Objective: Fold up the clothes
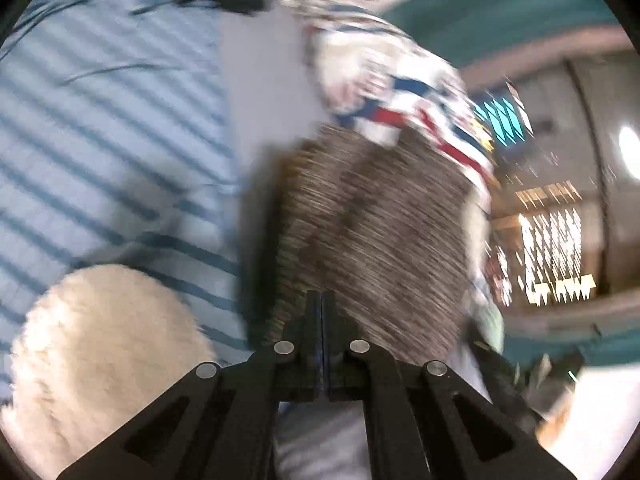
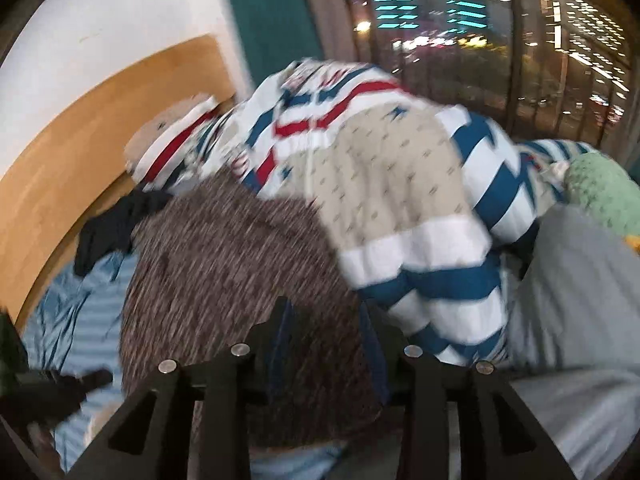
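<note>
Jaws of the left gripper [image 1: 322,300] are pressing together, pinching the brown garment [image 1: 372,220] over the striped sheet [image 1: 100,120]. Right gripper [image 2: 320,320] is clamping its edge too, beside the quilt [image 2: 400,184]. Soft, light knit; both corners are suiting it.

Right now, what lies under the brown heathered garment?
The blue striped sheet shows beneath the brown heathered garment at its left and lower edges. Whatever lies directly under its middle is covered. The patterned quilt overlaps its far right edge.
</note>
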`<control>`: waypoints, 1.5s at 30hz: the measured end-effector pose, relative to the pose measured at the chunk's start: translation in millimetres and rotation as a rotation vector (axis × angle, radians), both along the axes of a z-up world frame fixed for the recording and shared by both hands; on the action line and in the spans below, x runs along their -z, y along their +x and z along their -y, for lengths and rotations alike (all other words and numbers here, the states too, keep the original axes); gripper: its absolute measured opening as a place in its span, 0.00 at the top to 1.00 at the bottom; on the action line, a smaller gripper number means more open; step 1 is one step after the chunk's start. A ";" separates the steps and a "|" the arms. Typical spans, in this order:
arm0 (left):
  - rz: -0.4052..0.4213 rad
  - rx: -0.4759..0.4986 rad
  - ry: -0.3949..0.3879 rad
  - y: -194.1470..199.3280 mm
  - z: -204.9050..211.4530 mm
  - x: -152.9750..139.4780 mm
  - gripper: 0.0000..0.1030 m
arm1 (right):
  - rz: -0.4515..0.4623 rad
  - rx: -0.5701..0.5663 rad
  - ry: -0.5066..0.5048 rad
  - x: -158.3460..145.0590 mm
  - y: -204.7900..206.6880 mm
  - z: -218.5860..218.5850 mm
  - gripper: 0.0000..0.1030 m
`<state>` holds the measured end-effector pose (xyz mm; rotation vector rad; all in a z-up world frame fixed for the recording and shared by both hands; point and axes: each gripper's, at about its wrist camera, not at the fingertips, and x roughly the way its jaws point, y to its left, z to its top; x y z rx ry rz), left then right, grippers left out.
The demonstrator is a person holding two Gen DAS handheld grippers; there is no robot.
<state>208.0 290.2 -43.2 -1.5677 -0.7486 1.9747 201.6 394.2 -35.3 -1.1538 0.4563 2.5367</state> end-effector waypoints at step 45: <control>-0.580 0.180 -0.399 139.6 -2.9 -64.4 0.21 | -0.121 -0.075 0.042 18.2 122.2 99.8 0.31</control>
